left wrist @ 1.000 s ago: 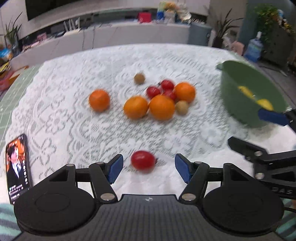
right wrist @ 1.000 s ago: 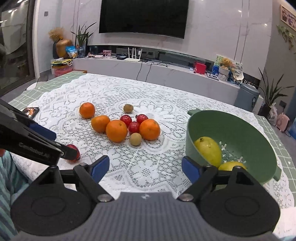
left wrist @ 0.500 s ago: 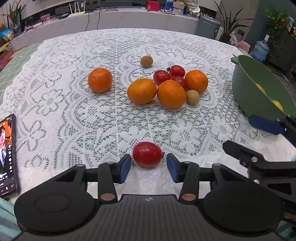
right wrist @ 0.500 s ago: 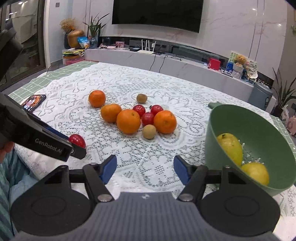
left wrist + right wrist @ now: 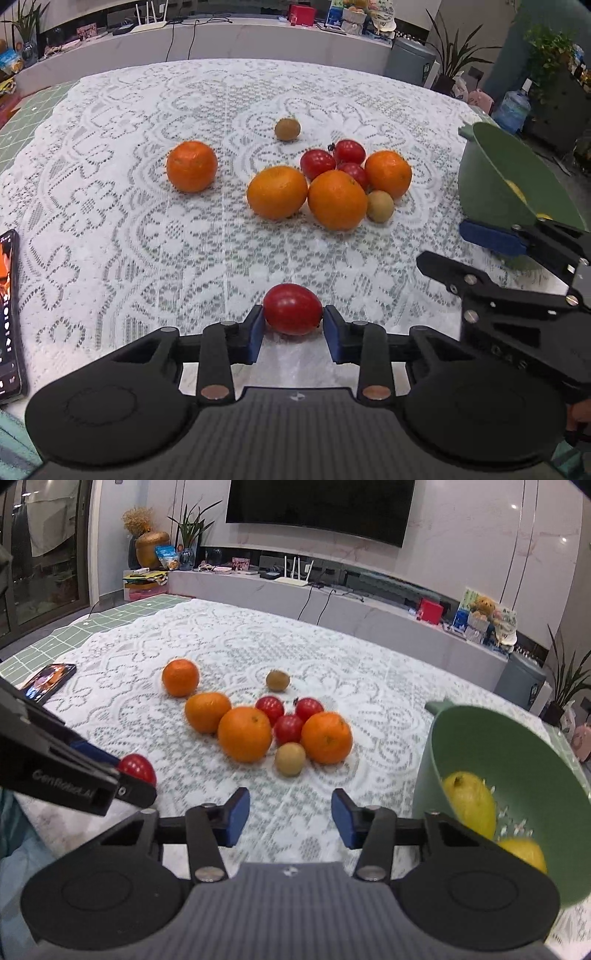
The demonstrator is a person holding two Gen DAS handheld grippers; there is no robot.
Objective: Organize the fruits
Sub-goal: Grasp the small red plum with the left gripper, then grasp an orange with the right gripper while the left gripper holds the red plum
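My left gripper (image 5: 293, 328) is shut on a red tomato (image 5: 293, 308) near the table's front edge; the tomato also shows in the right wrist view (image 5: 138, 768). My right gripper (image 5: 290, 818) is open and empty above the lace cloth. A cluster of oranges (image 5: 337, 199), red tomatoes (image 5: 317, 163) and a kiwi (image 5: 380, 206) lies mid-table. One orange (image 5: 191, 166) sits apart to the left, another kiwi (image 5: 287, 129) behind. A green colander (image 5: 495, 786) at the right holds two lemons (image 5: 469, 805).
A phone (image 5: 7, 314) with a lit screen lies at the table's left edge. The white lace tablecloth (image 5: 147, 240) covers the table. A TV counter with clutter runs behind the table.
My left gripper has closed from wide open onto the red tomato. My right gripper has narrowed a little and shifted left, so the colander sits farther right in its view.
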